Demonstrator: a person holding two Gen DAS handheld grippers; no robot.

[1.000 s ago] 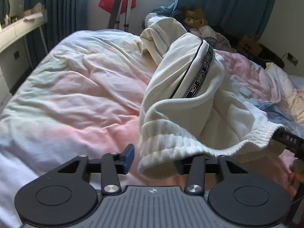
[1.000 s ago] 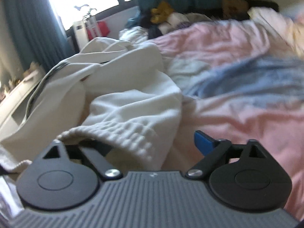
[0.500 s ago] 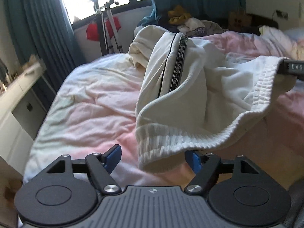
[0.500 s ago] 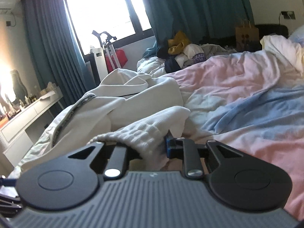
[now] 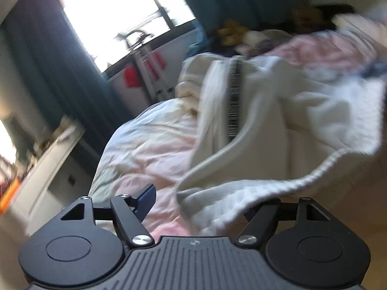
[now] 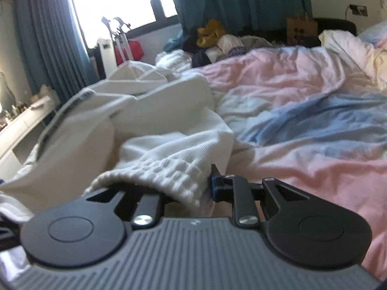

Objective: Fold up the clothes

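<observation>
**Waistband pinched on one side, other side waiting**

Rumpled pink-and-blue bedding (image 6: 302, 111) covers the bed, with teal curtains (image 6: 232, 2) and a bright window behind it. Cream trousers (image 6: 150, 111) with a black lettered side stripe (image 5: 235, 101) lie heaped on the bed, their legs trailing off toward the window and their ribbed waistband (image 6: 169, 169) nearest the cameras.

The right tongs (image 6: 179, 188) are drawn narrow and clamp one end of that waistband: the ribbed cloth bunches between the blue pad and its partner. The left tongs (image 5: 200, 200) stand wide, having just opened further; the waistband's other end (image 5: 241, 193) droops between the jaws, but the pads do not press on it (this view is blurred, so fine contact is hard to read).

The step in hand looks like taking hold of the waistband at both ends, an early stage before any fold is made. The next move probably calls for the left tongs to close on the ribbed edge lying between them, so that both hands can lift, pull the band taut and spread the trousers flat on the bedding.
</observation>
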